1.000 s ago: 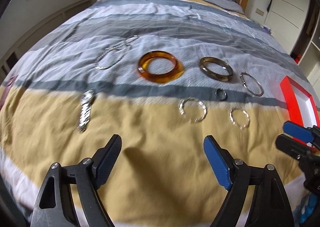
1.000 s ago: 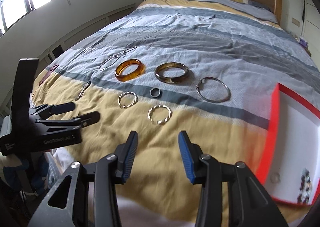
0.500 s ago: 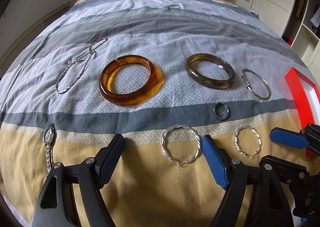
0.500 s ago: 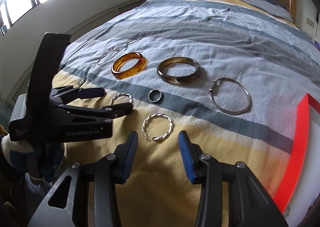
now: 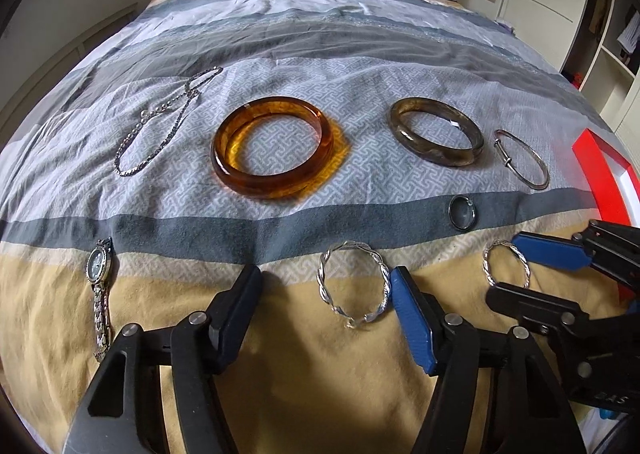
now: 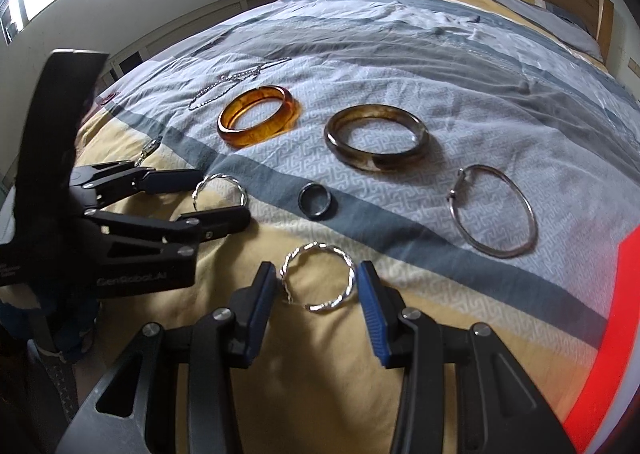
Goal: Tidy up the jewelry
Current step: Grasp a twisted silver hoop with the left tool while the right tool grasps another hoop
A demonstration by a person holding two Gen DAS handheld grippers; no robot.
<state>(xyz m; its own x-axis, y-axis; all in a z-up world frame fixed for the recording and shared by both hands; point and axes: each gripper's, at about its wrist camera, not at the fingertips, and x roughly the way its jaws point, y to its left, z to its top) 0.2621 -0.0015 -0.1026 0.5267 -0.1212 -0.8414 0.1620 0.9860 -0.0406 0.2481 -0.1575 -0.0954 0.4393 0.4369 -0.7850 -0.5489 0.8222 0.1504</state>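
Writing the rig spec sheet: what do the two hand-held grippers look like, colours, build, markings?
Both match. The left hand-held gripper and right hand-held gripper have matte black plastic clamp-style bodies with triangular cut-outs and silver pivot rivets. The fingers carry blue ribbed pads on their inner faces. Seen from the right wrist, the left unit's side bears faint "GenRobot.AI" lettering. No cables or sleeves visible.
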